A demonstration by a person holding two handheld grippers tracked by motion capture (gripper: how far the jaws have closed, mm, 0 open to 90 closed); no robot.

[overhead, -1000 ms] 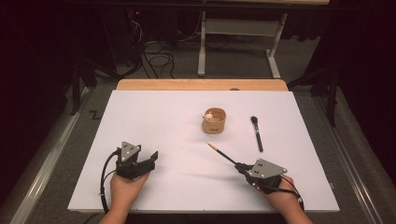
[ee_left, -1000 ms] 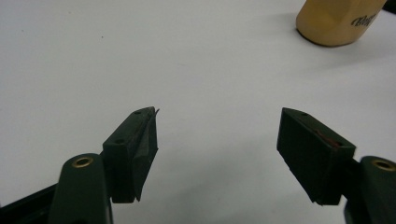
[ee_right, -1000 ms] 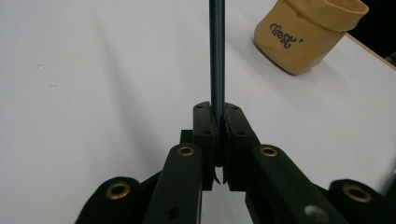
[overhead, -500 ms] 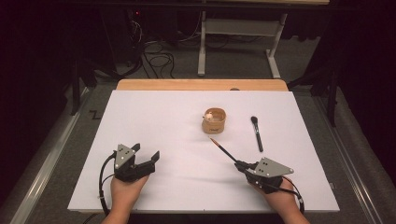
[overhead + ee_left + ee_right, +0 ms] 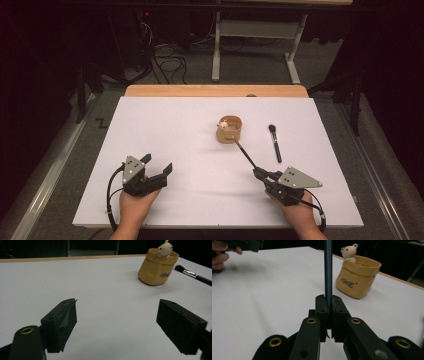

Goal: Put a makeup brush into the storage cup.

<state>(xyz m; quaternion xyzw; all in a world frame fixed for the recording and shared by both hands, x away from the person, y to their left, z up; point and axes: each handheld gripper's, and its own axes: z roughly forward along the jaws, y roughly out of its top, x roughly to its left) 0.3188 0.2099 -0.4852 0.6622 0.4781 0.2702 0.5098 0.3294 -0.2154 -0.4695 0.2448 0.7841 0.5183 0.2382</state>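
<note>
A tan bag-shaped pot (image 5: 230,130) with a small bear figure on its rim stands mid-table; it is also in the left gripper view (image 5: 157,270) and the right gripper view (image 5: 357,277). My right gripper (image 5: 260,174) is shut on the thin dark handle of a brush (image 5: 245,152), whose far tip reaches the pot's near side. That handle (image 5: 328,270) rises from between the closed jaws (image 5: 328,301). My left gripper (image 5: 157,163) rests at the near left, open; its jaws (image 5: 117,322) have just been opening, with nothing between them.
A black makeup brush (image 5: 274,142) lies on the white table right of the pot, also in the left gripper view (image 5: 192,273). A wooden strip (image 5: 215,91) edges the table's far side. Beyond it are cables and a desk frame on dark floor.
The held brush has swung away from me, and its tip has come up to the pot. The left jaws stand wider apart than before. Both hands stay where they were.
</note>
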